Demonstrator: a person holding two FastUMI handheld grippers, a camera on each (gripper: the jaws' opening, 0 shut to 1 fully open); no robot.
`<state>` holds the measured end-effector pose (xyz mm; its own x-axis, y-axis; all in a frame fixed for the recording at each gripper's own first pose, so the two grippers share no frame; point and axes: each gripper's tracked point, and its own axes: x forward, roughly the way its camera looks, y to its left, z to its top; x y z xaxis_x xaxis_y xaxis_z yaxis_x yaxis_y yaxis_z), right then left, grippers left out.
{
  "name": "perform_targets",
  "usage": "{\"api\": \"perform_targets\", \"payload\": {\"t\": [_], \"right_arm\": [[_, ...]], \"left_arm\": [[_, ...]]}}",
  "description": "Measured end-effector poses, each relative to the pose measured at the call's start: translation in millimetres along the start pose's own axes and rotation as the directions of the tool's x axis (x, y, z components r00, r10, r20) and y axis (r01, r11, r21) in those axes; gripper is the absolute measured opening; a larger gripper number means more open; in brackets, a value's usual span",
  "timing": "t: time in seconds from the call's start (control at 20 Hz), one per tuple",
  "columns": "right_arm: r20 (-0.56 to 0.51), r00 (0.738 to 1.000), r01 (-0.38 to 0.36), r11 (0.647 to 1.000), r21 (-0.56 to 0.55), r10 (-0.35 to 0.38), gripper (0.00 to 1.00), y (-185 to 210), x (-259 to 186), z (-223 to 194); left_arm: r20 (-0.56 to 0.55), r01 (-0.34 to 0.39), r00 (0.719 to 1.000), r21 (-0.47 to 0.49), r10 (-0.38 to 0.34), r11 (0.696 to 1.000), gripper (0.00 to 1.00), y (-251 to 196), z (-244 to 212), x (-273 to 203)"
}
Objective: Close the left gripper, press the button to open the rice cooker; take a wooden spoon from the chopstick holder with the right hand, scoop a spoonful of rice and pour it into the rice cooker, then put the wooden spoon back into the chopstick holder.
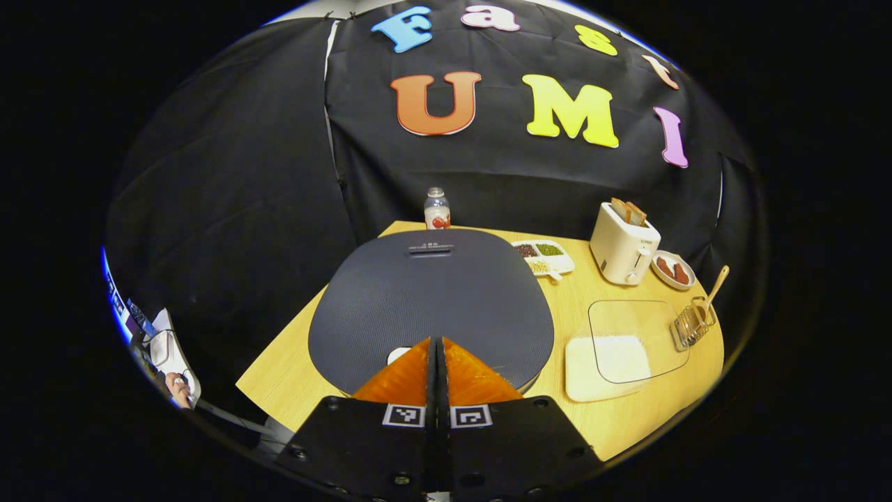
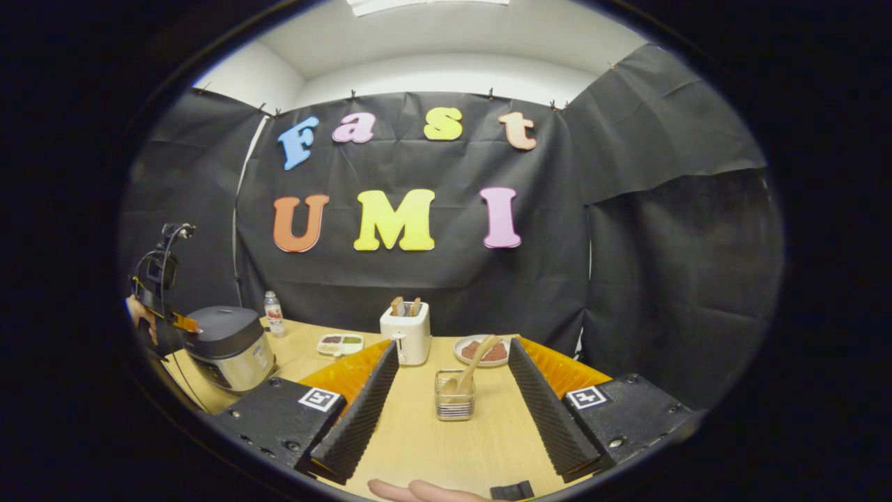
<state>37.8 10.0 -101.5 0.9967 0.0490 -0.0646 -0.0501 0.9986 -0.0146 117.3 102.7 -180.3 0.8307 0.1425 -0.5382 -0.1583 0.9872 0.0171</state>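
Observation:
The rice cooker (image 1: 432,307) has its dark grey lid down, just ahead of my left gripper (image 1: 437,343). The orange fingers (image 1: 404,380) are pressed together with nothing between them, tips over the lid's near edge beside a small white button (image 1: 397,354). In the right gripper view the rice cooker (image 2: 230,345) stands at the left, with the left gripper (image 2: 182,322) at its front. My right gripper (image 2: 453,352) is open above the table. Between its fingers stands the wire chopstick holder (image 2: 454,404) with the wooden spoon (image 2: 475,364) leaning in it. White rice lies in a container (image 1: 605,362) under a clear lid.
A white toaster (image 1: 622,244) with toast, a plate of sausages (image 1: 674,270), a divided tray of beans (image 1: 543,256) and a small bottle (image 1: 437,209) stand along the table's far side. The chopstick holder (image 1: 690,324) is near the right edge. Someone's fingers (image 2: 418,490) show at the bottom.

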Motion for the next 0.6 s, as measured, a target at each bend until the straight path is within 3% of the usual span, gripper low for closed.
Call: {"api": "perform_targets", "payload": {"t": [0.15,0.2,0.3,0.4,0.6], "right_arm": [[0.002,1.0,0.006,1.0,-0.007,-0.006,1.0,-2.2,-6.0,1.7],[0.001,1.0,0.012,1.0,-0.01,-0.012,0.96,-3.9,-8.4,1.7],[0.001,1.0,0.012,1.0,-0.017,-0.012,1.0,-5.2,-14.3,2.0],[0.003,1.0,0.007,1.0,-0.024,-0.007,0.96,-4.0,-21.0,0.2],[0.0,1.0,0.024,1.0,-0.007,-0.024,1.0,-12.2,-26.2,-2.8]], "left_arm": [[0.003,-0.02,1.0,-0.019,0.021,1.0,0.0,1.9,1.9,0.8],[0.012,-0.023,1.0,-0.034,0.023,0.999,0.0,1.3,4.5,0.5],[0.034,-0.026,0.999,-0.045,0.028,0.999,0.0,1.7,7.6,-3.9],[0.106,-0.024,0.994,-0.06,0.03,0.998,0.0,1.6,26.3,-16.9],[0.242,-0.021,0.97,-0.074,0.038,0.997,0.0,-0.7,65.7,-68.5]]}}
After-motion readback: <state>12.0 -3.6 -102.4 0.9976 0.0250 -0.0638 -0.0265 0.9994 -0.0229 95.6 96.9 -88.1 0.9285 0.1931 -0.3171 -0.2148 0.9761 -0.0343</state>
